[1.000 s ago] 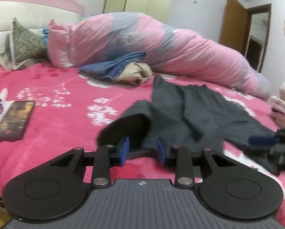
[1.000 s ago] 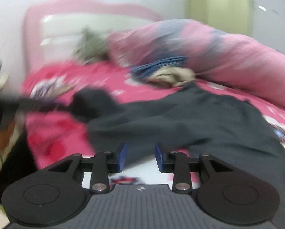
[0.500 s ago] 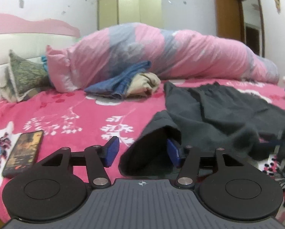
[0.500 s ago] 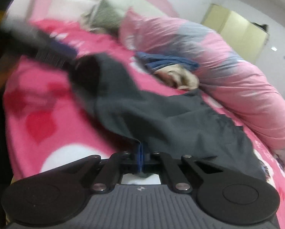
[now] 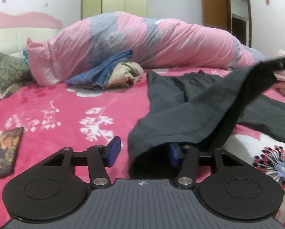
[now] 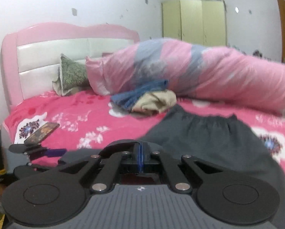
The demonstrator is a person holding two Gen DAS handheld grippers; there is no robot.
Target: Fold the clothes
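Clearly the dark grey shorts (image 5: pixel 209 99) are lying across the right half of the pink flowered bed (image 5: pixel 69 103), their gathered waistband at the far side, near the long rolled pink duvet (image 5: pixel 142 43). One leg is being lifted off the sheet: its far end is rising toward the right, where a dark gripper is pulling it up, and its hemmed cuff is hanging open at the near edge.

That cuff is sitting between the blue pads of the left gripper (image 5: pixel 142 151), whose jaws are standing wide apart and clamping nothing. The right gripper (image 6: pixel 140 157) is pressing its pads together with a dark fold of the shorts draped over them, so it seems to be pinching the cloth.

As for progress, the shorts are lying partly spread and not in a tidy folded shape; the lifted leg suggests a fold being made, though whether other folds are already in I cannot tell. Bringing the leg across and flattening it seems to be what remains.

A crumpled blue and beige pile of clothes (image 5: pixel 108 72) is resting far left of the shorts, against the duvet, and a phone (image 5: pixel 5 152) is lying near the left edge.
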